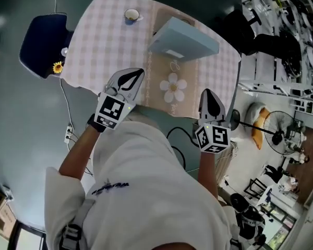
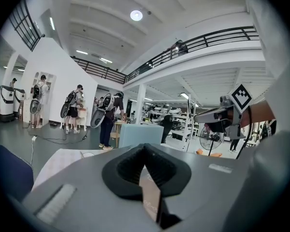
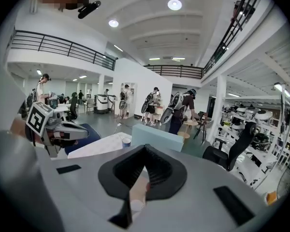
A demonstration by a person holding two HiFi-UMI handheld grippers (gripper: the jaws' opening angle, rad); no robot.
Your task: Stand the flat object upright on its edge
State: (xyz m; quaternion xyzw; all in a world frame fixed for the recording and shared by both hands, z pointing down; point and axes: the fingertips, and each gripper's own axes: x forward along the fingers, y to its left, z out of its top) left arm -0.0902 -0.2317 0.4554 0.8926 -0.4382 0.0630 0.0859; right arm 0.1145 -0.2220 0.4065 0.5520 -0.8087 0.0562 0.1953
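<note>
At the far end of the flower-print mat [image 1: 173,87], the flat object [image 1: 183,39], a pale blue slab, appears to rest on one long edge with its broad face towards the person. Both gripper views show it as an upright rectangle rising from the tabletop [image 1: 94,40]. Whether it leans slightly cannot be told from above.

Just left of the mat's near end hangs the left hand-held gripper [image 1: 139,73], its jaws pressed together with nothing between them. Just right of the mat's near end is the right hand-held gripper [image 1: 208,92], likewise pressed together and empty. Both are well apart from the slab, with the length of the mat lying between them and it.

Beyond the mat's far left corner stands a small cup [image 1: 131,15], clear of the slab.

Judged from this arrangement, the standing step looks done: the slab is on its edge and nothing touches it. What seems left is only to confirm that it balances unaided, with both hand-held grippers kept off it.
</note>
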